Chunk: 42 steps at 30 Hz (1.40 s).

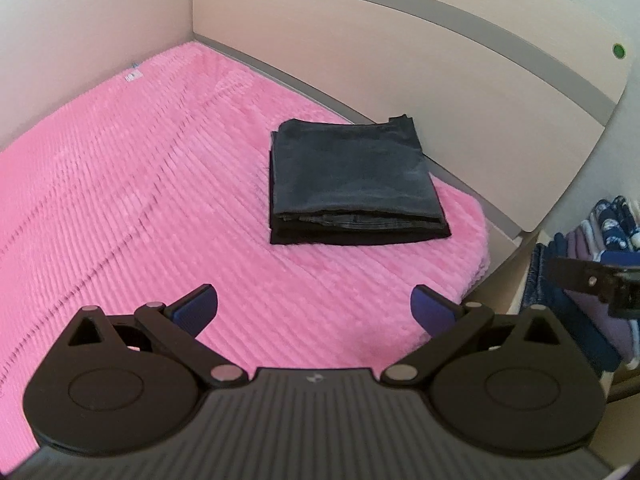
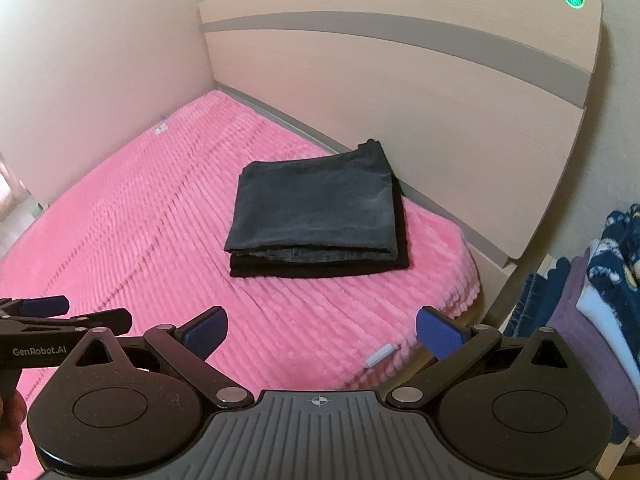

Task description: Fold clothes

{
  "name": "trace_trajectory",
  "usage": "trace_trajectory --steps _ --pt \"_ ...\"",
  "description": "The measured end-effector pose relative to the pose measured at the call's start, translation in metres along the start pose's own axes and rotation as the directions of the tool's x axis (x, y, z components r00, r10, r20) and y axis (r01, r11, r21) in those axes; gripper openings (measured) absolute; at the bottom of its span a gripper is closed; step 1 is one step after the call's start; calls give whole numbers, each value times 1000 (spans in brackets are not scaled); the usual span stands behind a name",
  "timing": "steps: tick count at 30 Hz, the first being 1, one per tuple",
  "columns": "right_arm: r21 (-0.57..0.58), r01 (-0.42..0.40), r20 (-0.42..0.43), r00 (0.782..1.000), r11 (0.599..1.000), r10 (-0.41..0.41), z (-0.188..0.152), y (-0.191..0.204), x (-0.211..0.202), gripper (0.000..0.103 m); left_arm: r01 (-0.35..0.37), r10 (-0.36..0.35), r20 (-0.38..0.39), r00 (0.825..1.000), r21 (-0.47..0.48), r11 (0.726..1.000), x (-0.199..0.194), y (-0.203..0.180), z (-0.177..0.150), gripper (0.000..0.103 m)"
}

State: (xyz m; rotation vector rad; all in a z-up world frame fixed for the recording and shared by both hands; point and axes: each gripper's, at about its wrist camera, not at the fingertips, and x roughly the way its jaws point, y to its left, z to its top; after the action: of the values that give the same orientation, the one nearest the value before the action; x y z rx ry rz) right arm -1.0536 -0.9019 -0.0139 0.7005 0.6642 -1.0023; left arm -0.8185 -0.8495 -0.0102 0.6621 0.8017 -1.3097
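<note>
With my left gripper (image 1: 314, 306) and right gripper (image 2: 320, 330) both spread wide and empty, the folded dark garment (image 1: 352, 184) at one o'clock could unravel if I snag its layered edge.

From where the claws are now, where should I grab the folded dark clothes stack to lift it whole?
Grip the folded dark clothes stack at its near edge, coming in low from the front. The layered folds face the right claw there, so open jaws can likely pinch all layers against the pink blanket.
</note>
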Motion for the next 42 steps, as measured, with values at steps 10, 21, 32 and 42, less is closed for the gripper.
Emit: trace_trajectory --steps 10,21,32,42 --pt "-31 26 -1 1000 999 -26 5 8 3 103 14 -14 -13 1000 -3 1000 3 -2 1 101" --pt "-49 49 8 999 998 -49 8 13 7 103 15 -15 -12 1000 -2 1000 4 -2 2 102" --pt "-42 55 8 998 998 -54 14 12 8 103 20 -20 -11 1000 10 1000 6 -7 5 102" --pt "-59 54 3 999 997 -53 15 15 10 103 18 -18 -10 1000 11 1000 4 -9 6 102"
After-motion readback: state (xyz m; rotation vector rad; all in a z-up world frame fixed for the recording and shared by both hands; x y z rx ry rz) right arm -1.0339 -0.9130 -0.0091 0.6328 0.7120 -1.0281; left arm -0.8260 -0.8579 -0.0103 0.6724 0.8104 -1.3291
